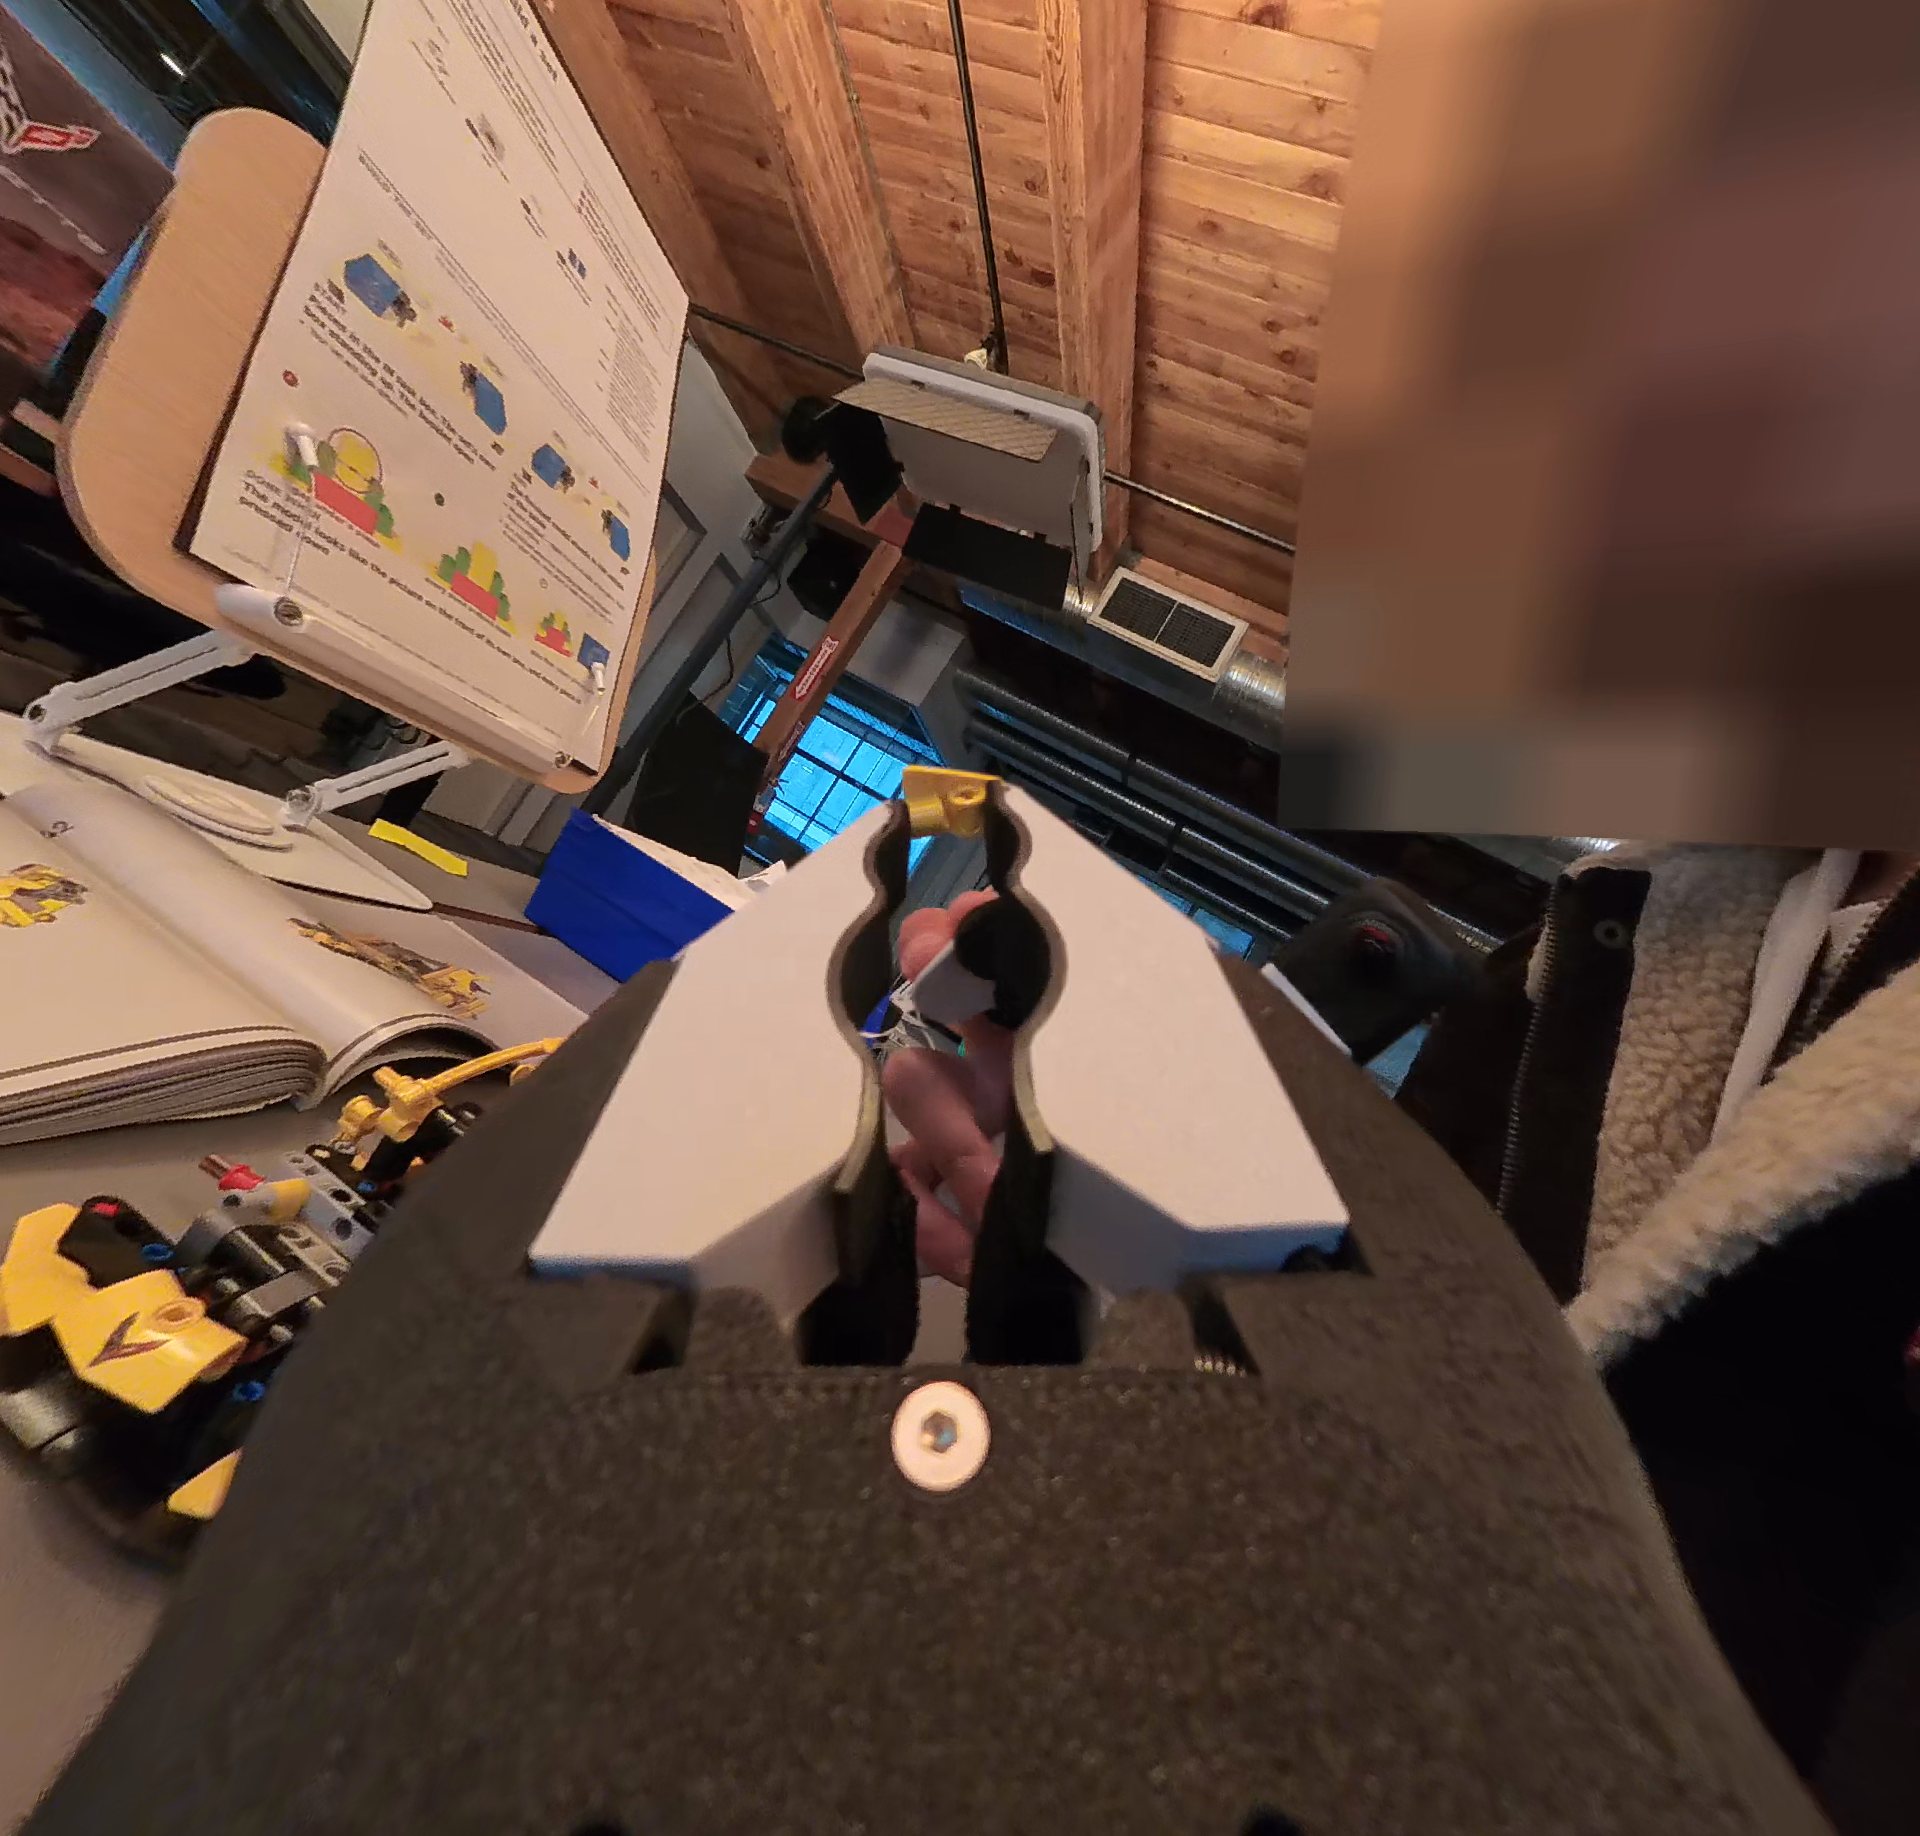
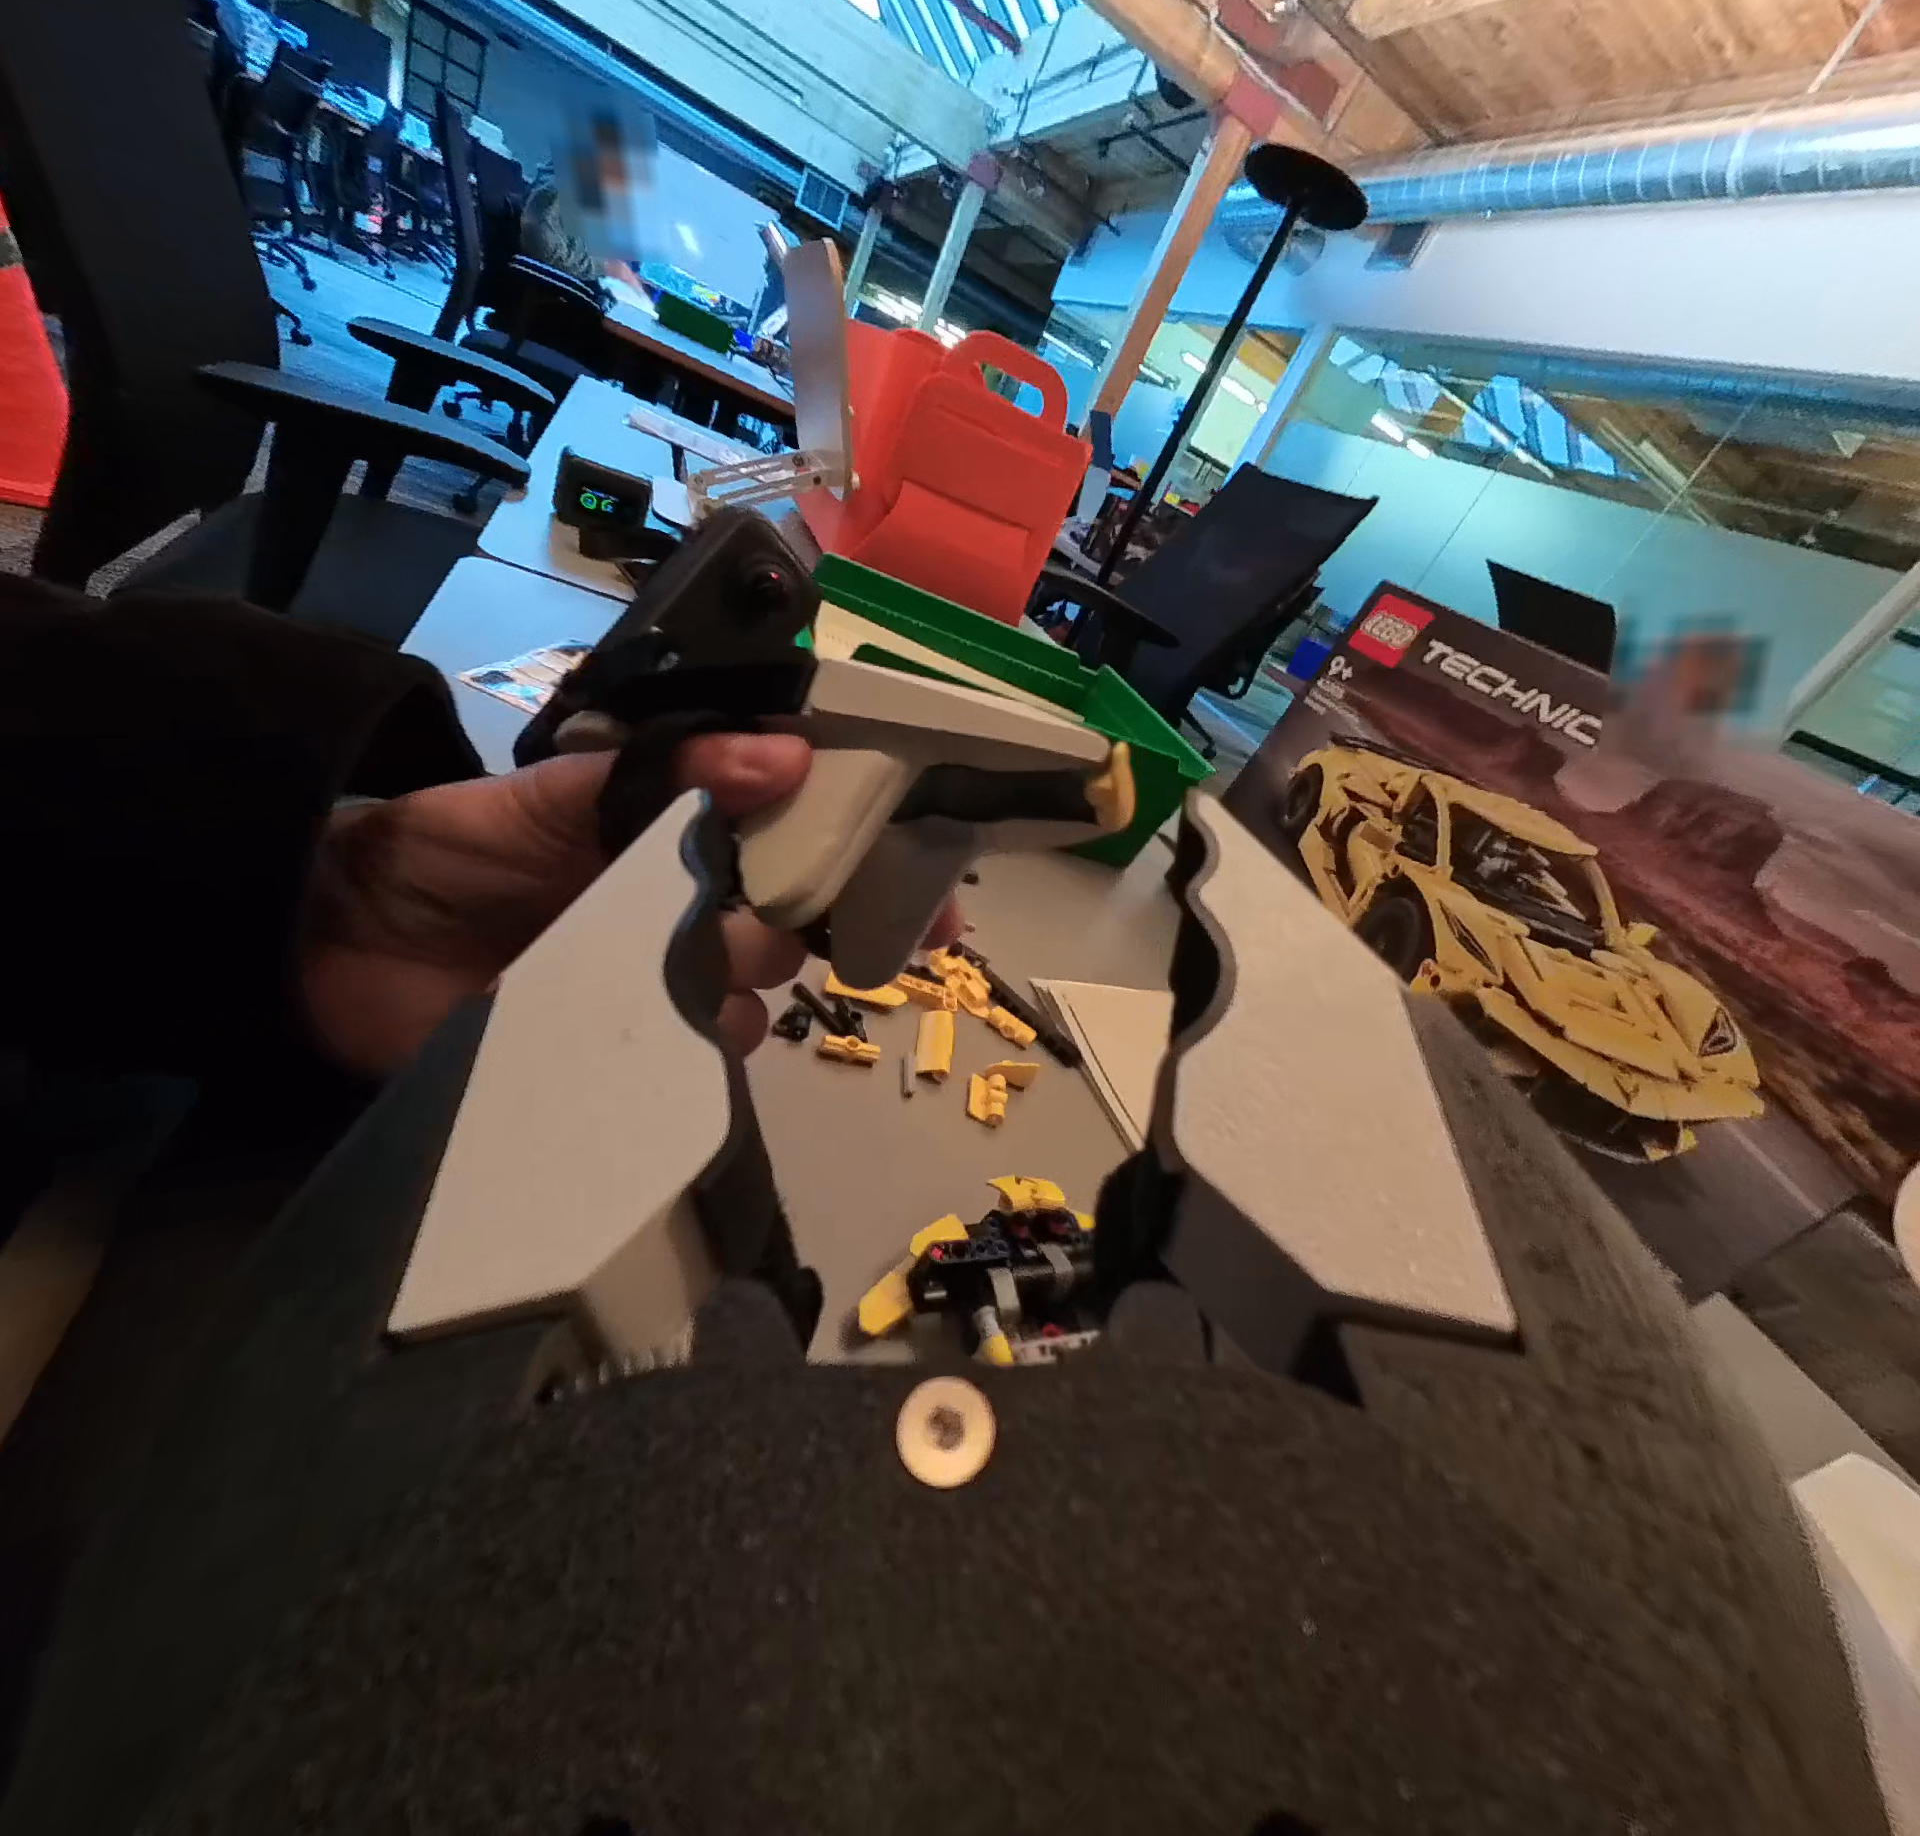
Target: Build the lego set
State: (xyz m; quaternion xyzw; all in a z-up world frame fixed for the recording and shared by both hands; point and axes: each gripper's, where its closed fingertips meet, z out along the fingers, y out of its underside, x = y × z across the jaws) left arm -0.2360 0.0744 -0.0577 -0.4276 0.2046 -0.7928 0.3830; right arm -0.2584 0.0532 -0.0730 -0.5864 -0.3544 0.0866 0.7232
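Small yellow piece (image 1: 943, 801) with a round peg, pinched at left tool (image 1: 948, 807) tips, half hidden; right tool (image 2: 940, 856) spread, empty.

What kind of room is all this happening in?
It looks like an open-plan office or workshop in a converted loft. There is a wooden plank ceiling, rows of black office chairs at long desks, a silver air duct, and glass-walled rooms behind.

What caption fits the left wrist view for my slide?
Left gripper raised toward the wooden ceiling, pinching a small yellow piece at its tips, the part-built yellow model on the table below.
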